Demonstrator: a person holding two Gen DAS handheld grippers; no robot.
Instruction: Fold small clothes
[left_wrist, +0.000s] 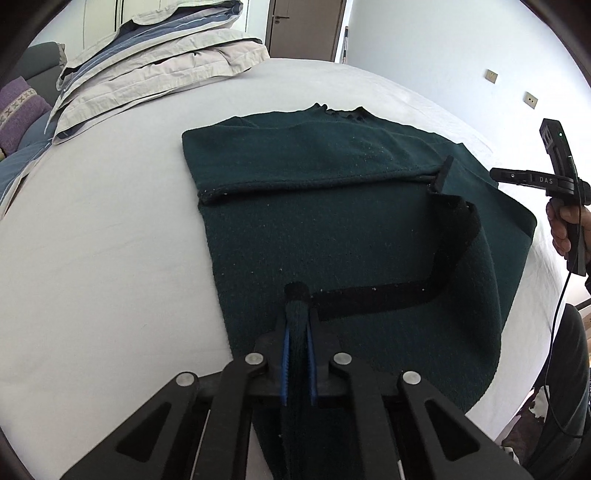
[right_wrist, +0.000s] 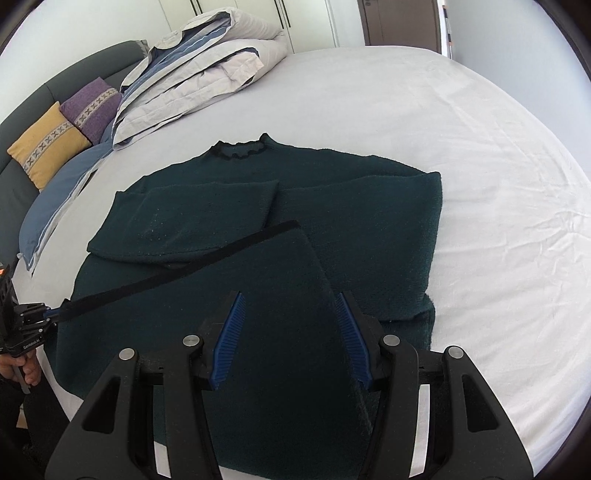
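A dark green sweater (right_wrist: 369, 236) with black trim lies on the white bed (right_wrist: 480, 184), neck away from me and both sleeves folded across the chest. Its bottom part is lifted. The black hem band (right_wrist: 184, 264) runs slanting across the body. My left gripper (left_wrist: 297, 306) is shut on one end of that band (left_wrist: 369, 299) and appears at the left edge of the right wrist view (right_wrist: 55, 314). My right gripper (right_wrist: 290, 332) stands open, with the raised flap of sweater between its blue pads (right_wrist: 229, 332), not pinched. A hand (left_wrist: 565, 229) holds the right gripper's handle.
A folded beige and blue duvet (right_wrist: 207, 62) is stacked at the far left of the bed. Purple (right_wrist: 92, 107) and yellow (right_wrist: 48, 147) cushions lean on a dark headboard (right_wrist: 74, 70). A brown door (left_wrist: 306, 26) stands beyond the bed. A cable (left_wrist: 557, 332) hangs from the right handle.
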